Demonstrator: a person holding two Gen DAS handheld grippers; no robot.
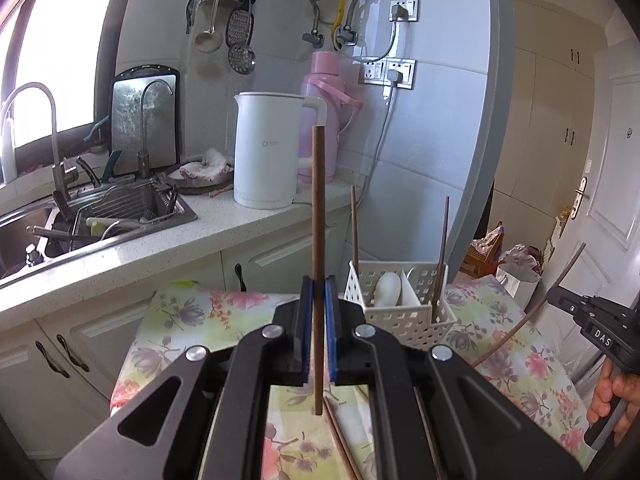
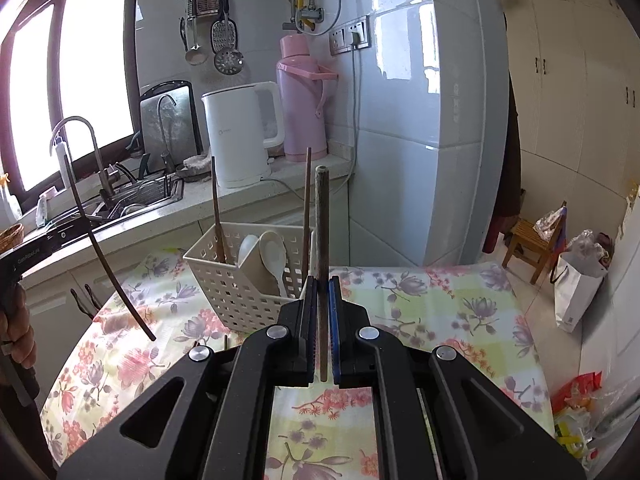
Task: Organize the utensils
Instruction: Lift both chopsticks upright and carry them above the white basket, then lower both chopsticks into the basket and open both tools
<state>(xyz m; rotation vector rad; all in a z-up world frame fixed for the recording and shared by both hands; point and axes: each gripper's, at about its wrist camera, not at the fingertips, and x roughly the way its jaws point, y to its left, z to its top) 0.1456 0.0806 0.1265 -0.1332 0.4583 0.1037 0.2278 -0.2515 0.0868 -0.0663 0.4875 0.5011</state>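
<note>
White basket (image 2: 224,280), spoons (image 2: 272,256) (chopsticks (image 2: 218,216) upright)

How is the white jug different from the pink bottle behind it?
The white kettle is shorter and wider; the pink thermos is taller and slimmer. The kettle has an open spout at its top, the thermos a domed pink cap. Both stand upright on the countertop and have side handles.

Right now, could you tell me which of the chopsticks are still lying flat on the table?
The pair of chopsticks lying on the floral tablecloth under the left gripper; the others stand in the white basket or are gripped.
</note>
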